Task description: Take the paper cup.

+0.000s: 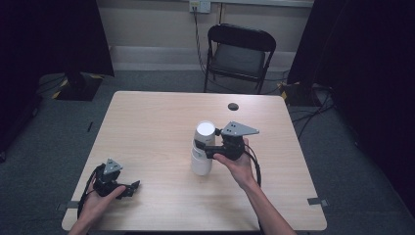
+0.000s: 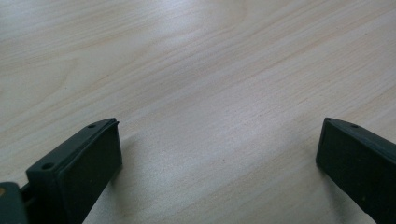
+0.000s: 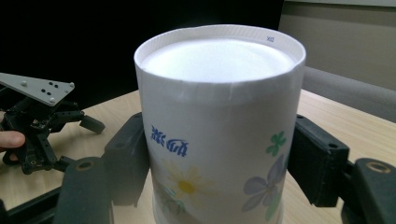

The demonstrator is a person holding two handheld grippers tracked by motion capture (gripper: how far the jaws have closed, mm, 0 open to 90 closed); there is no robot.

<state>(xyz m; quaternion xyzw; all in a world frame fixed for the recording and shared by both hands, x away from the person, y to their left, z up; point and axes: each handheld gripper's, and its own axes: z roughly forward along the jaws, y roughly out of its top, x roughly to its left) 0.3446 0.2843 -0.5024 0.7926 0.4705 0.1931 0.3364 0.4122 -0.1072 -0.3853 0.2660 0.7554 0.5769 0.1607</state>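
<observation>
The right gripper [image 3: 219, 163] is squeezing an upside-down white paper cup [image 3: 219, 126] showing painted flowers and blue writing; the left gripper [image 2: 219, 158] is sitting spread wide over smooth wood.

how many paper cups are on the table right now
1 that is plain: an upside-down flowered paper cup near the table centre, between the right gripper fingers. It looks tall, so others may be nested inside.

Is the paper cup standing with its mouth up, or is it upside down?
Upside down. In the right gripper view the paper cup shows its closed bottom on top, and the blue print on its wall reads inverted.
</observation>
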